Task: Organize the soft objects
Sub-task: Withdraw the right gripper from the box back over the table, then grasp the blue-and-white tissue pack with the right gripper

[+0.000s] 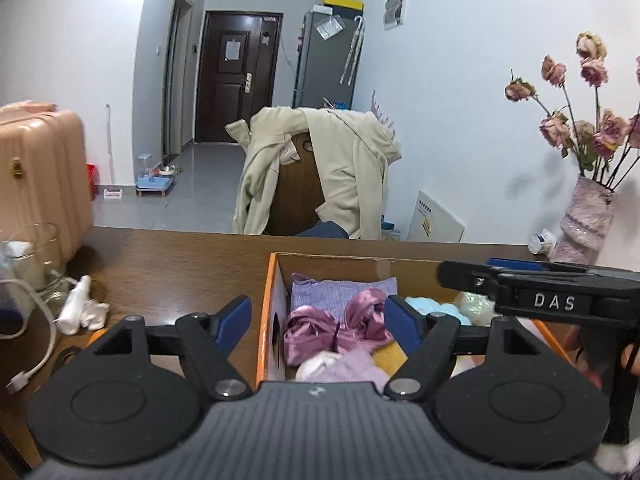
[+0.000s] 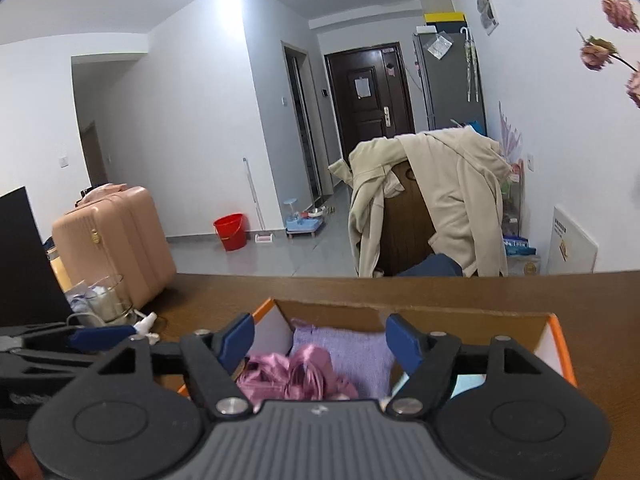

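Left gripper: left gripper (image 1: 318,318) has its jaws spread wide with nothing held; its 2 blue pads straddle the left wall of the cardboard box (image 1: 267,312).
Right gripper: right gripper (image 2: 320,340) is likewise parted wide and holds nothing, poised above the box interior; in the left view it reaches in from the right over the box.
Nearest in box: a pale lilac fluffy piece (image 1: 352,366) lies closest.
Middle of box: pink satin garment (image 1: 340,328) lies crumpled, partly on top of the folded lavender knit (image 1: 320,292), which sits against the far wall.
Right part of box: a light blue soft item (image 1: 424,304), partly hidden.
Tabletop: brown tabletop (image 1: 180,264) carries the box; left of it a small white bottle (image 1: 76,304) and white cable (image 1: 40,356).
Beyond: chair draped with a beige coat (image 1: 352,168).
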{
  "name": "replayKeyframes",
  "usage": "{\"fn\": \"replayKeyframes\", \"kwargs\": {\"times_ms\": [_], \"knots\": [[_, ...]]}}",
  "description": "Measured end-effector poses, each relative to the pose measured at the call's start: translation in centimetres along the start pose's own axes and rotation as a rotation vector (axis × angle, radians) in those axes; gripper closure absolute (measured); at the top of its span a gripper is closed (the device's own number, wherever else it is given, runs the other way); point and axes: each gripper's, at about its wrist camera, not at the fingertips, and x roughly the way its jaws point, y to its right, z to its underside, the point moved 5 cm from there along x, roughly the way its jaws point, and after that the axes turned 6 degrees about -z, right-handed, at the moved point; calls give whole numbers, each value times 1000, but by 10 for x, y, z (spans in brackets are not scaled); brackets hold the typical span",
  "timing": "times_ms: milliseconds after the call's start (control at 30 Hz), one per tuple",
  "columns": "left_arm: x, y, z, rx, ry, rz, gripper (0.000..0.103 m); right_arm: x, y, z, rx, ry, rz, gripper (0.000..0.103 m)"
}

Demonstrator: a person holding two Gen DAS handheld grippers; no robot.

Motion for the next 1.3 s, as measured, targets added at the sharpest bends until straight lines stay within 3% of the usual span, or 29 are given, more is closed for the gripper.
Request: {"fn": "replayKeyframes", "kwargs": {"times_ms": [133, 333, 433, 633, 933, 1033, 1133, 1300], "knots": [[-51, -2, 15, -10, 58, 10, 21, -49, 0, 7, 13, 37, 34, 16], [-118, -5, 50, -15, 106, 36, 15, -124, -19, 43, 12, 71, 63, 15], [-144, -8, 70, -11, 128, 59, 11, -154, -41, 72, -21, 83, 63, 10], [-173, -23, 106, -20, 101, 50, 9, -187, -78, 127, 0, 95, 20, 9], [-180, -45, 133, -46, 71, 30, 6, -200, -109, 179, 10, 45, 12, 10], [-179, -49, 137, -82, 69, 57, 6, -189, -112, 181, -13, -4, 47, 12], [-172, -51, 137, -76, 59, 27, 6, -186, -111, 181, 12, 23, 44, 12], [-167, -65, 138, -139, 70, 35, 6, -150, -113, 183, 20, -44, 51, 17]]}}
